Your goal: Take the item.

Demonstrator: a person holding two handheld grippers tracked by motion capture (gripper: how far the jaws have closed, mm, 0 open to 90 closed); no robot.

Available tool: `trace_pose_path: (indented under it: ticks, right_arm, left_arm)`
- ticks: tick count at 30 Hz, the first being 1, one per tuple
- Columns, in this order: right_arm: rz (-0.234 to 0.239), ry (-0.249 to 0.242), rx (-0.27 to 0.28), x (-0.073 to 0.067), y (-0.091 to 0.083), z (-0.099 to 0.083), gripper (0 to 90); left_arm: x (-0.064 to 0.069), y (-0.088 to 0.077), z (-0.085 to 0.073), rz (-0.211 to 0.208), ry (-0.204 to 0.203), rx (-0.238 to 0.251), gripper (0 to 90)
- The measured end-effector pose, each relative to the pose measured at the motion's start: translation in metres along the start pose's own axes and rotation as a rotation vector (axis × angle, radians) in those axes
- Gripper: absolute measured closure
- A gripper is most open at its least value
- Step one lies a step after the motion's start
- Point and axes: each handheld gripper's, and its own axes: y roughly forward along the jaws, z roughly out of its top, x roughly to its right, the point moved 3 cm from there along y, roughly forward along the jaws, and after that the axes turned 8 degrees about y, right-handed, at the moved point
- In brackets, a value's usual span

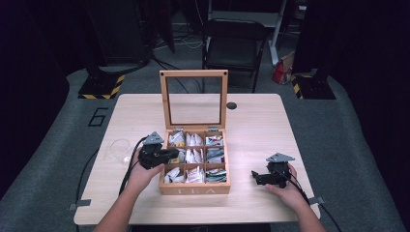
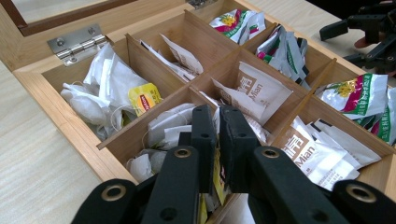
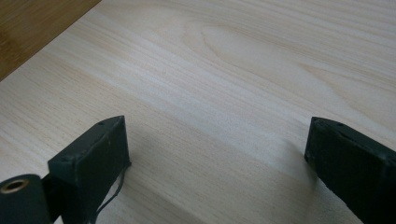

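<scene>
Left gripper: jaws nearly closed, pinching a thin packet over the middle-left compartment.
Right gripper: jaws spread wide, nothing held, resting on bare table right of the box.
Tea box: table centre, glass lid upright, nine compartments holding tea bags.
Glass cup: left of the box.

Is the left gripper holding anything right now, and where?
Left gripper pinches a yellow tea packet by its upper edge, over the tea box. Right gripper holds nothing.
</scene>
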Motion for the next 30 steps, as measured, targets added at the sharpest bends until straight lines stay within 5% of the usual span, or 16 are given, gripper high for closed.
trace_pose_path:
  ticks: [9, 24, 30]
  right_arm:
    - [0.0, 0.0, 0.0, 0.0, 0.0, 0.0, 5.8]
    - [0.001, -0.004, -0.004, 0.0, 0.0, 0.0, 5.2]
    - [0.001, -0.003, -0.003, 0.0, 0.0, 0.0, 5.2]
  left_arm:
    - [0.004, -0.009, 0.003, 0.032, 0.037, 0.035, 87.8]
    - [0.003, -0.038, 0.017, 0.078, 0.023, 0.092, 87.9]
    - [0.007, -0.042, 0.021, 0.067, 0.015, 0.099, 87.9]
